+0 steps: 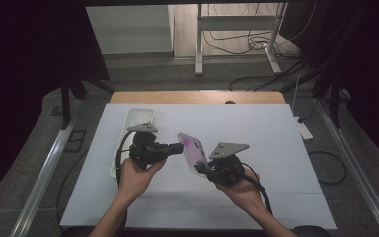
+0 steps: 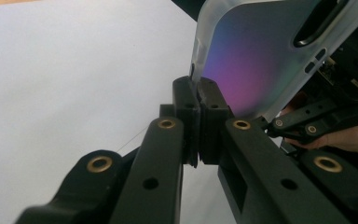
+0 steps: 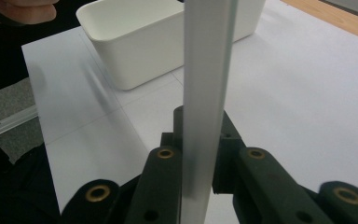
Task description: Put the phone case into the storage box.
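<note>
Both grippers grasp the case: right gripper at 5 o'clock, left gripper at 9, steadying a handover

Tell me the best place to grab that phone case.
By its thin rim, from the side, jaws across the wall. The phone case is a flat shell held on edge: the right claw pinches one edge, the left claw another.

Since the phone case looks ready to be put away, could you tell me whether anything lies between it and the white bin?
Nothing visible does. The phone case is held above the table by both grippers: the left gripper pinches one edge, the right gripper another. The white bin sits beyond the left gripper, open-topped, with only that gripper and hand between.
</note>
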A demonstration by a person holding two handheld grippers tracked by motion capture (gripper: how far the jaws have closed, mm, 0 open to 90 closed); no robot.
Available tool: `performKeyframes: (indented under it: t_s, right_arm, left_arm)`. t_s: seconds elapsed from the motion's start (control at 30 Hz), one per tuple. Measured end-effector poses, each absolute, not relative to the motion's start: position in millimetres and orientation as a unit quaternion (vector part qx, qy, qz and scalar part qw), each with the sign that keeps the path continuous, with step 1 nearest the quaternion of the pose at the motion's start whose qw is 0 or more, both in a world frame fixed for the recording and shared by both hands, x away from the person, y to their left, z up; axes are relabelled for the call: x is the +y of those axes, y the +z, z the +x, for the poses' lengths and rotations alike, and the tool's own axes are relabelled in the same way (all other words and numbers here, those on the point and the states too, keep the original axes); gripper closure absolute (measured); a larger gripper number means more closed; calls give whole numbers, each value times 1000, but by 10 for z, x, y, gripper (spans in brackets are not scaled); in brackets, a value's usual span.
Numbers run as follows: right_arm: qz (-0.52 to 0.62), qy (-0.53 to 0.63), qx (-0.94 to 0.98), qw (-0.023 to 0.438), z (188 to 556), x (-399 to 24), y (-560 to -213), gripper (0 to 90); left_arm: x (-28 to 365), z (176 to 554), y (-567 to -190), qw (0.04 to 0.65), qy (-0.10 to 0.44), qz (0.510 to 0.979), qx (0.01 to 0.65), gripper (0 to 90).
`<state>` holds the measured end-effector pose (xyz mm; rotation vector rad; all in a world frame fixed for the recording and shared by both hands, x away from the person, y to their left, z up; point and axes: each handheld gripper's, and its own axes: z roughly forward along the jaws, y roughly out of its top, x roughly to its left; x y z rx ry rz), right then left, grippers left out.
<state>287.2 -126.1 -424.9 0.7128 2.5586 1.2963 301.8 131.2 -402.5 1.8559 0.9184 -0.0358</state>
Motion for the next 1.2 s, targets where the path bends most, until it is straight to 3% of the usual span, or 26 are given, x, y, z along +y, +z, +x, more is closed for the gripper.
performKeyframes:
  t_s: [0.13, 0.23, 0.47, 0.67, 1.2]
  right_arm:
    - [242, 440, 861, 83, 2879, -1251, -4258, 746]
    - [240, 437, 863, 86, 2873, -1211, -4280, 611]
    - [243, 432, 864, 90, 2870, -1156, -4321, 426]
    - [244, 425, 866, 97, 2877, -1137, -4343, 351]
    - [234, 448, 860, 75, 2851, -1135, -4319, 258]
  left_arm:
    - [1288, 3008, -4026, 510, -7, 768, 388, 883]
    - [1256, 2994, -4017, 507, -2, 766, 395, 883]
    - [1177, 2963, -4004, 499, 10, 769, 399, 884]
    - [1145, 2950, -3998, 498, 9, 770, 399, 884]
    - [1170, 2956, -4008, 484, 40, 771, 411, 883]
